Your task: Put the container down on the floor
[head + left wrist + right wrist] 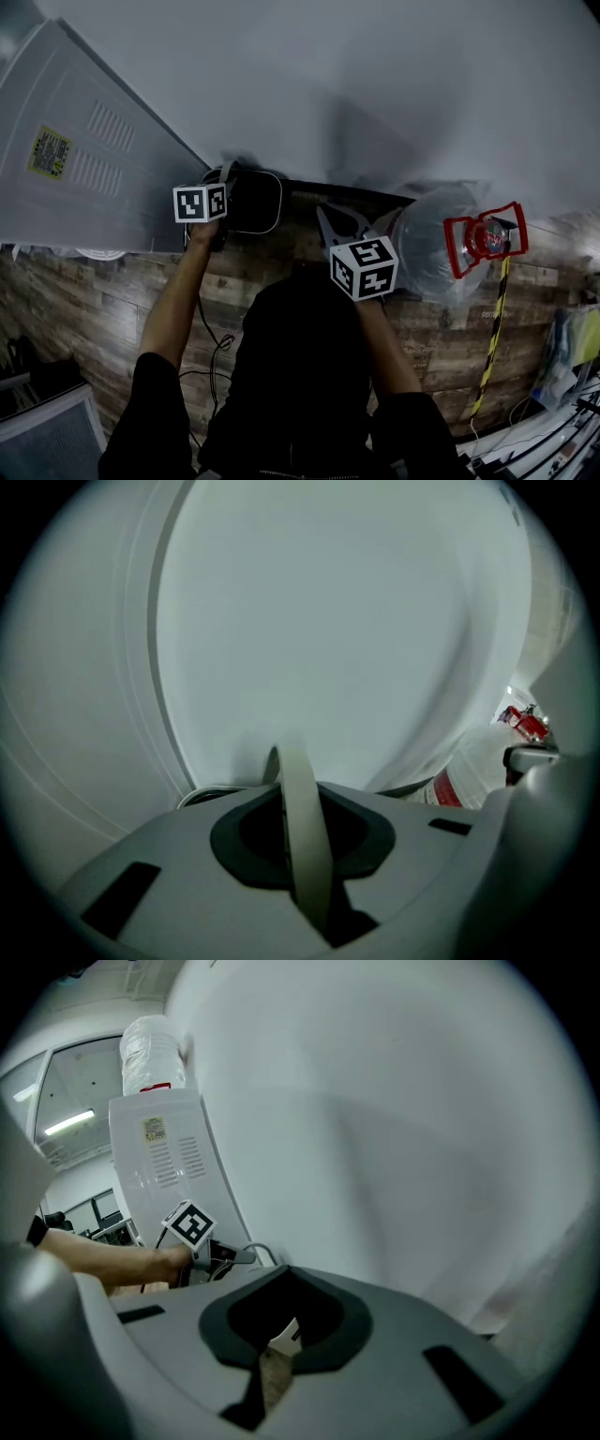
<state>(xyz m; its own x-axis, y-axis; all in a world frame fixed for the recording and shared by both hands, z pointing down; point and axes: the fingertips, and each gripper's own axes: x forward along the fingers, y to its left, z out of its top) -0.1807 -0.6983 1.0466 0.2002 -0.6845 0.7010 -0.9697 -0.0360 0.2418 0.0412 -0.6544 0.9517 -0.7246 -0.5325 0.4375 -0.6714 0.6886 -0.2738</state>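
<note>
While the left tongs are clenched on the rim of the dark container, the job is not done yet. The container sits low, right by the white wall, just above or on the wooden floor surface; I cannot tell if it touches. The right tongs are spread apart and hold nothing. What is left, I think, is to set it flat and let go. The wall blocks the far side. A water cooler is close on the left, and a big water bottle on the right.
</note>
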